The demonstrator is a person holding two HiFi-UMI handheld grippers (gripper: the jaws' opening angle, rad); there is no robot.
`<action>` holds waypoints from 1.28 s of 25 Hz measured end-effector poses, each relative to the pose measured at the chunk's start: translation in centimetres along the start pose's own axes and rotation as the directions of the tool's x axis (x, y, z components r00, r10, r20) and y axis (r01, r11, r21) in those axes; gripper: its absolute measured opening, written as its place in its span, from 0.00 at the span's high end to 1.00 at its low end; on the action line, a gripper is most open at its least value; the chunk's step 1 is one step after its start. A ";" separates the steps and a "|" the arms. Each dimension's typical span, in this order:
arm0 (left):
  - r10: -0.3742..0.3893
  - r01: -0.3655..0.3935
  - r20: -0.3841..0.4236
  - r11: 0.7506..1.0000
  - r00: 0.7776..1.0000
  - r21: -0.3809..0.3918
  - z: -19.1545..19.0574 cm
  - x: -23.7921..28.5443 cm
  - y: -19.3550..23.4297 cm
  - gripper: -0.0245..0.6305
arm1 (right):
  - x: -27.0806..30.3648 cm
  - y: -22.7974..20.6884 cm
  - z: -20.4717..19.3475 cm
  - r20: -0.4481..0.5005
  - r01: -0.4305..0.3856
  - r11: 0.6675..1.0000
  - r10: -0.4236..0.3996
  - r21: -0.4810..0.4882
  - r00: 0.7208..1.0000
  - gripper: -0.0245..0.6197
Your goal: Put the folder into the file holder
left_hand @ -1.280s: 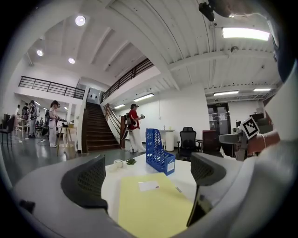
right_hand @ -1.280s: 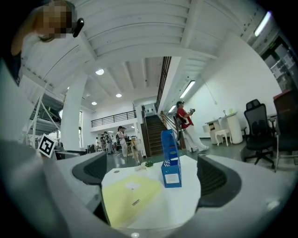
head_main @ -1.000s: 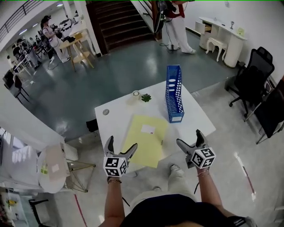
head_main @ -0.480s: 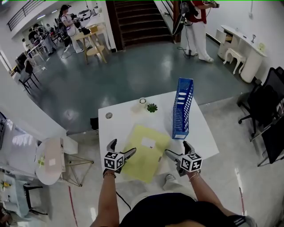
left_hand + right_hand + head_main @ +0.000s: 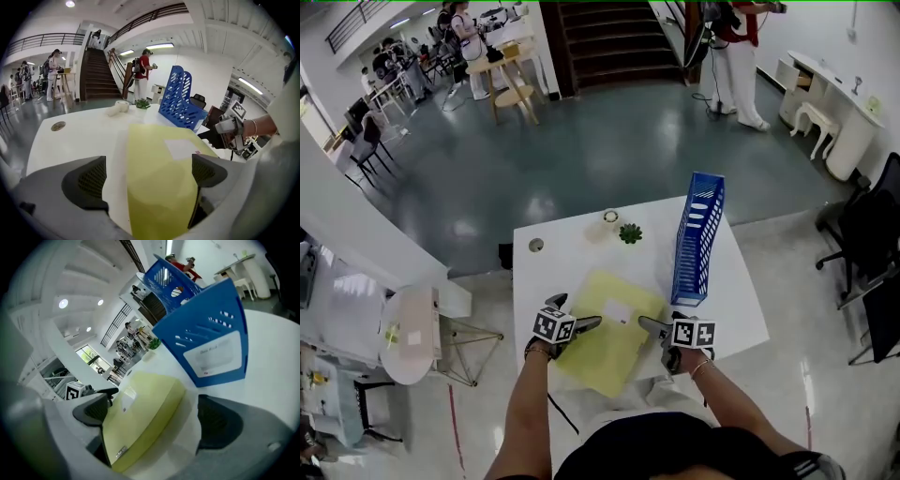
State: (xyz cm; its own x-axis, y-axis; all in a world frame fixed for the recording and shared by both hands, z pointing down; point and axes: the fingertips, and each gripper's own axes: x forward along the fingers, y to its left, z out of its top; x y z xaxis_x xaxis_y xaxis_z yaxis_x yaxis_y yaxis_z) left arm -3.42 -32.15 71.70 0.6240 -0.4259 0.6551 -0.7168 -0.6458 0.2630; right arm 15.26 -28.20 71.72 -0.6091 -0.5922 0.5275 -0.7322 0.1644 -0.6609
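A yellow folder (image 5: 605, 336) with a white label lies flat on the white table (image 5: 581, 258), its near corner over the front edge. A blue file holder (image 5: 697, 239) stands upright on the table's right side, just beyond the folder. My left gripper (image 5: 574, 315) is open at the folder's left edge, and in the left gripper view the folder (image 5: 164, 178) lies between its jaws. My right gripper (image 5: 662, 327) is open at the folder's right edge. In the right gripper view the folder (image 5: 140, 413) sits between the jaws, with the file holder (image 5: 206, 343) close behind.
A small green plant (image 5: 629, 232), a pale round cup (image 5: 610, 217) and a round cable port (image 5: 536, 246) are at the table's far side. A low round side table (image 5: 411, 333) stands on the left, black office chairs (image 5: 872, 234) on the right. People stand far behind.
Both grippers have moved forward and inward until they reach the folder's two side edges. The folder and the file holder have stayed where they were.
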 end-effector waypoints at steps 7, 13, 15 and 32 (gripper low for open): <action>-0.055 0.055 -0.085 0.998 0.995 -0.009 -0.9 2.5 -0.3 0.11 | 2.0 -0.1 0.0 -0.032 -0.014 1.000 0.015 0.023 0.999 0.05; -0.128 0.123 -0.098 0.991 0.987 -0.061 -1.0 3.2 -1.4 0.18 | 3.1 1.9 0.4 -0.019 -0.075 0.996 0.074 -0.044 0.997 0.06; -0.105 0.099 -0.057 0.990 0.993 -0.102 -0.7 3.0 -1.2 0.18 | 2.8 3.4 1.1 0.007 -0.099 0.988 0.101 -0.121 0.995 0.06; -0.058 0.066 0.043 0.975 0.997 -0.213 -3.1 -0.3 -2.3 0.18 | 2.5 5.7 4.3 0.231 -0.249 0.968 0.249 -0.028 0.940 0.06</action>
State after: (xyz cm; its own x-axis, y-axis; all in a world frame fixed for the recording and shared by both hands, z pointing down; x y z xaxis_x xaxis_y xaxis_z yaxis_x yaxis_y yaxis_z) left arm -2.93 -28.57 73.09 0.6775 -0.4145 0.6076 -0.7238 -0.5226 0.4506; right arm 10.82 -32.11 66.98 -0.6848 -0.6984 0.2081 -0.5654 0.3290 -0.7563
